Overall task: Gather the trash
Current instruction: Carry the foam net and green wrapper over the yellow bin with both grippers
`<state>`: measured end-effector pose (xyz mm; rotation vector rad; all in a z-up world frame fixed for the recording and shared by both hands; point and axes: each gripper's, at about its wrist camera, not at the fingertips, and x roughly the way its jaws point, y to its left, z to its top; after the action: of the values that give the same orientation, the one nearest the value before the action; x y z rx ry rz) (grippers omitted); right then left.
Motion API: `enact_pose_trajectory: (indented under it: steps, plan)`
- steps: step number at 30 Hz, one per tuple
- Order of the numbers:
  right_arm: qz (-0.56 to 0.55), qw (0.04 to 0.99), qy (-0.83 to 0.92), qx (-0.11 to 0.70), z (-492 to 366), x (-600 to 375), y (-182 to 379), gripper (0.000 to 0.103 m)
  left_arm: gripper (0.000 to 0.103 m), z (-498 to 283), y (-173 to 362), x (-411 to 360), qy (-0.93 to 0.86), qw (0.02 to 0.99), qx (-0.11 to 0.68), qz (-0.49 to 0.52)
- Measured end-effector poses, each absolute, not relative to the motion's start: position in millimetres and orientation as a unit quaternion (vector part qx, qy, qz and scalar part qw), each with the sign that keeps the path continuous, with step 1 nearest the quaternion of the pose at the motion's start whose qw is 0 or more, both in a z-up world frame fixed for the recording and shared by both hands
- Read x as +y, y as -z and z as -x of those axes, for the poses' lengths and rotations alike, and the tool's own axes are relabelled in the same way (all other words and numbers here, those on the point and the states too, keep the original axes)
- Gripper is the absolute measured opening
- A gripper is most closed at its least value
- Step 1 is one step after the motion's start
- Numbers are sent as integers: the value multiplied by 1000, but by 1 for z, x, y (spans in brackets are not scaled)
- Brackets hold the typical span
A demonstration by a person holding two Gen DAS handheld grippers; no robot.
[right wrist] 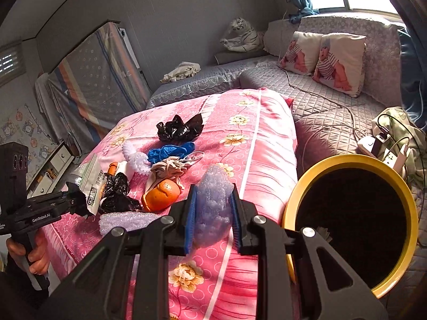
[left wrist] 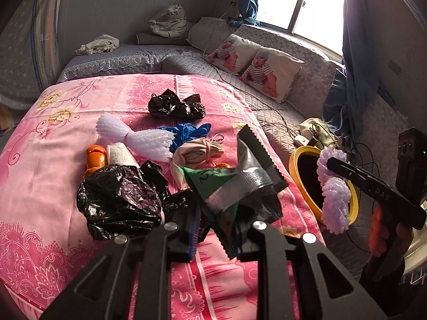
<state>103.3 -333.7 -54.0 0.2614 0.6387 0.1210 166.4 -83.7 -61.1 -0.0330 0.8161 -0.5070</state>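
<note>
My left gripper (left wrist: 216,230) is shut on a green and silver snack wrapper (left wrist: 240,178), held up over the pink bed cover (left wrist: 53,138). My right gripper (right wrist: 213,214) is shut on a lilac foam net (right wrist: 213,202), just left of the yellow-rimmed bin (right wrist: 352,160). In the left wrist view the foam net (left wrist: 335,197) hangs in front of the bin (left wrist: 295,165). Loose trash lies on the cover: black bags (left wrist: 120,200), a white foam net (left wrist: 138,136), a blue glove (left wrist: 186,132) and orange peel (right wrist: 162,194).
A second lilac foam piece (right wrist: 125,220) lies near the cover's front edge. A grey quilted couch (right wrist: 315,98) with two printed pillows (right wrist: 339,61) stands behind. Chargers and cables (right wrist: 379,141) sit beside the bin. A person's hand (right wrist: 34,253) holds the left gripper's handle.
</note>
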Motion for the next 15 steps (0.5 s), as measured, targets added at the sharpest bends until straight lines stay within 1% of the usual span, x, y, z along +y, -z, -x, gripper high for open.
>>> enact_pose_trajectory:
  steps: [7,15]
  plan:
    - [-111,943,22,312,-104,-388,47,22,19,-175,58,-135,291,872,393,-14]
    - [-100,939,117,307,-97,-454,40,22,19,-175,68,-211,360,838,408,-48]
